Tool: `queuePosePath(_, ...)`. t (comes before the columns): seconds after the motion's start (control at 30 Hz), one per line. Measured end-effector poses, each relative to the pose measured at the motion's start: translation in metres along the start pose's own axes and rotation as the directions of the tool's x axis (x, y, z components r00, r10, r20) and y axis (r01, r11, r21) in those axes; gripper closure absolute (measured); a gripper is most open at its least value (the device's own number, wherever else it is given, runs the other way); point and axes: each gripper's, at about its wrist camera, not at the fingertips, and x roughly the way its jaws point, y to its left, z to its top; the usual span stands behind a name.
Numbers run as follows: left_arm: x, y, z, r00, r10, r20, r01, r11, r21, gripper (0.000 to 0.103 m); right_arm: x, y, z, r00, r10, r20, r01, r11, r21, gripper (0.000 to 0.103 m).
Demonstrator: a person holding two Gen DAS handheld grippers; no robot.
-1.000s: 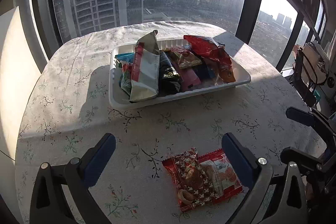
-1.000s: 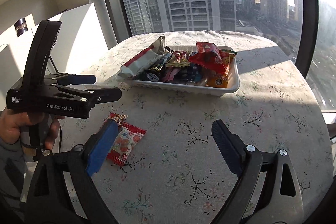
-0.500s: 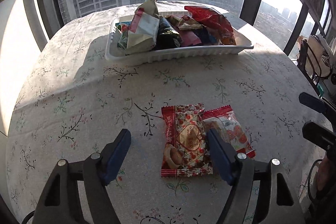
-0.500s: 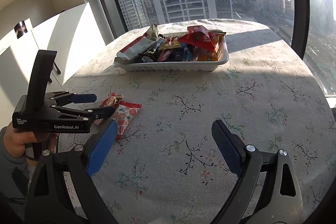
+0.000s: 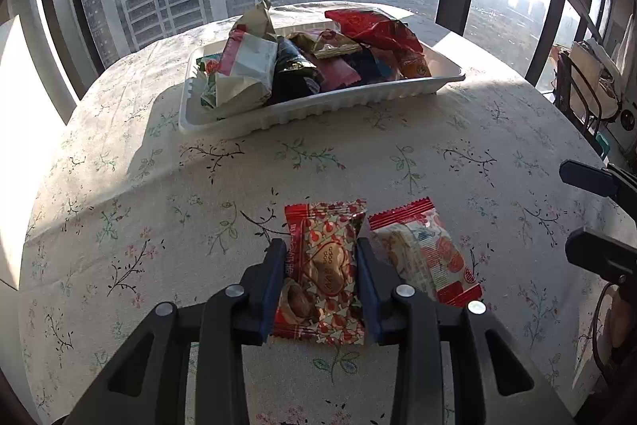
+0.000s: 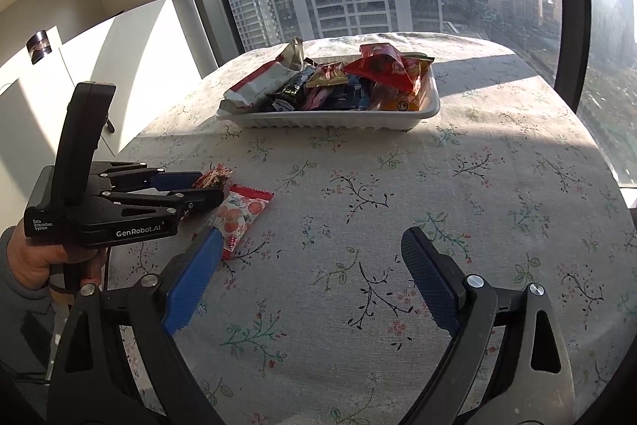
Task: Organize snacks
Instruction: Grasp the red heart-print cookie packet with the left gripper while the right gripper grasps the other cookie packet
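Observation:
A red snack packet with a heart pattern (image 5: 322,265) lies flat on the floral tablecloth, and my left gripper (image 5: 318,245) is closing on it, its blue pads against the packet's two long sides. Just to its right lies a red-and-white packet (image 5: 426,257). The white tray (image 5: 318,106) farther back is piled with several snack packets. In the right wrist view my right gripper (image 6: 310,237) hangs open over bare cloth, with the left gripper (image 6: 211,188) and both packets (image 6: 243,214) to its left.
The round table (image 6: 477,166) ends near tall windows behind the tray. A rack with bags (image 5: 589,86) stands off the table's right side. White cabinets (image 6: 79,66) stand at the left. A person's hand (image 6: 36,261) holds the left gripper's handle.
My left gripper came down over the heart-patterned packet and its jaws narrowed from wide open to touching the packet's sides. The right gripper stayed open and barely shifted.

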Motion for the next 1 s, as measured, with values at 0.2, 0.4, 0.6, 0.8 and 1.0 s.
queuePosePath(0.2, -0.006, 0.002, -0.008, 1.0, -0.01, 0.012, 0.01, 1.0, -0.015, 0.069, 0.006, 0.011, 0.0, 1.0, 0.0, -0.014, 0.0, 1.0, -0.023, 0.012)
queuePosePath(0.4, -0.025, 0.022, -0.031, 0.999, -0.014, 0.047, 0.019, 0.994, -0.109, 0.07, 0.019, 0.029, 0.004, 0.999, 0.002, -0.049, -0.005, 0.998, -0.056, 0.012)
queuePosePath(0.6, -0.035, 0.035, -0.048, 0.998, -0.024, 0.066, 0.036, 0.984, -0.174, 0.07, 0.051, 0.052, 0.011, 0.99, 0.016, -0.143, -0.026, 0.997, -0.07, 0.012)
queuePosePath(0.8, -0.037, 0.035, -0.05, 0.997, -0.043, 0.071, 0.054, 0.984, -0.171, 0.07, 0.083, 0.075, 0.018, 0.977, -0.004, -0.212, -0.02, 0.993, -0.113, 0.02)
queuePosePath(1.0, -0.035, 0.036, -0.049, 0.996, -0.053, 0.068, 0.064, 0.983, -0.173, 0.07, 0.097, 0.084, 0.023, 0.975, -0.097, -0.199, 0.058, 0.98, -0.191, 0.046)
